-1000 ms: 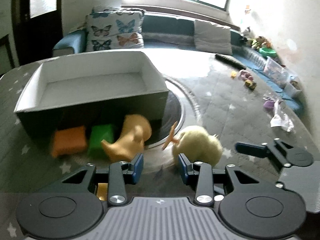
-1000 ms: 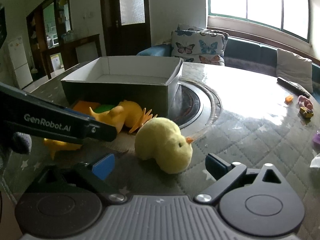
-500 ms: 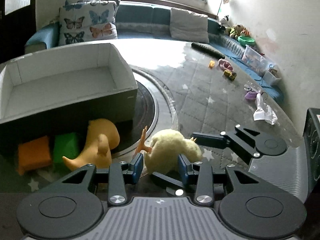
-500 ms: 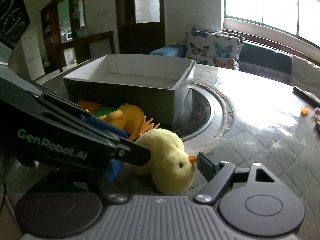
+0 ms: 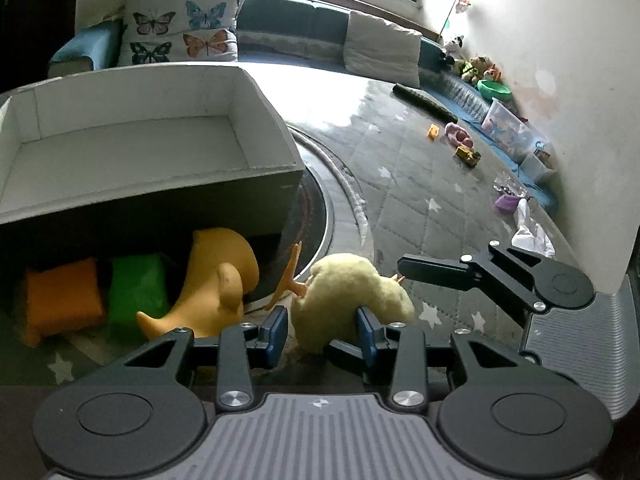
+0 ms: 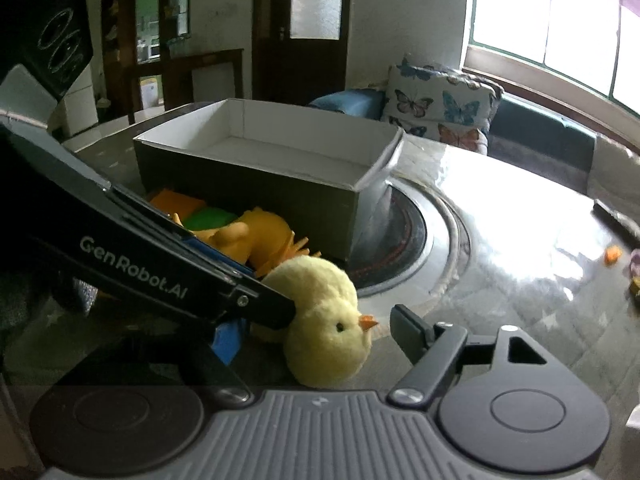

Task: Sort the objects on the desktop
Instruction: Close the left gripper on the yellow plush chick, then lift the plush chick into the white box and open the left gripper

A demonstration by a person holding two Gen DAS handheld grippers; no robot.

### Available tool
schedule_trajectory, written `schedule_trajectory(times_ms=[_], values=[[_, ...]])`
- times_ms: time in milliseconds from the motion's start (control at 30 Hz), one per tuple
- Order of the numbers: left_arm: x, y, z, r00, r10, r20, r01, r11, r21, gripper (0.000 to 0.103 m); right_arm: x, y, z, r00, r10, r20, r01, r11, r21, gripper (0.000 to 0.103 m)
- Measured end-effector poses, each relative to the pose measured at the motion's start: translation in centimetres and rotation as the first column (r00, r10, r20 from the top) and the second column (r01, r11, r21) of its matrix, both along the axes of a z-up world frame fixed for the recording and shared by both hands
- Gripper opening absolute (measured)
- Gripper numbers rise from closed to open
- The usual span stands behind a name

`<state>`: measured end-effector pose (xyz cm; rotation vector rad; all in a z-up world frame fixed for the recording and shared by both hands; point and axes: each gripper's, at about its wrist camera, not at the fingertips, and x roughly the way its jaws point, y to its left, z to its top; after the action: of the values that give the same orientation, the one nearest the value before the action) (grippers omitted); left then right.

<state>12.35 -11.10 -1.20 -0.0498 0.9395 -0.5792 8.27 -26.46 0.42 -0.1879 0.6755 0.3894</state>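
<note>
The chick point(image 5: 344, 304) lies before the box point(image 5: 160, 196) on the surface point(image 5: 420, 184), right of the duck point(image 5: 216, 280).

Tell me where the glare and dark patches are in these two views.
Right wrist view: window light washes out the tabletop beyond the box; the left claw's arm is a dark shape hiding part of the plush chick. Left wrist view: glare on the far tabletop; the blocks below the box sit in shadow.

Count: one plush chick point(image 5: 348, 304), one orange rubber duck point(image 5: 216, 284), one orange block point(image 5: 60, 300), one green block point(image 5: 136, 288), one box point(image 5: 160, 192) (two grippers present).
</note>
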Motion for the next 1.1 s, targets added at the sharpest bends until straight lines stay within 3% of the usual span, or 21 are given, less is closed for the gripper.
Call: schedule_trajectory(times_ms=[400,733,1033,1100], values=[[0.2,1.3,0.2,1.0,0.025,0.008,-0.025,1.0,-0.005,0.039,-1.2,1.2,0.6,0.994,0.102,-0.027,-0.101,0.995,0.021,0.078],[1.3,1.9,0.7,0.999,0.034,-0.016,-0.036,0.996,-0.079,0.039,0.2,0.7,0.3,0.998,-0.001,-0.058,0.006,0.995,0.095,0.077],[1.5,1.8,0.4,0.999,0.031,-0.036,-0.035,0.995,-0.099,0.041,0.9,-0.2,-0.9,0.991,-0.073,-0.111,0.088,0.987,0.131,0.051],[1.6,1.7,0.3,0.998,0.029,-0.051,-0.035,0.993,-0.114,0.042,1.0,-0.6,-1.1,0.989,-0.088,-0.117,0.105,0.983,0.152,0.049]])
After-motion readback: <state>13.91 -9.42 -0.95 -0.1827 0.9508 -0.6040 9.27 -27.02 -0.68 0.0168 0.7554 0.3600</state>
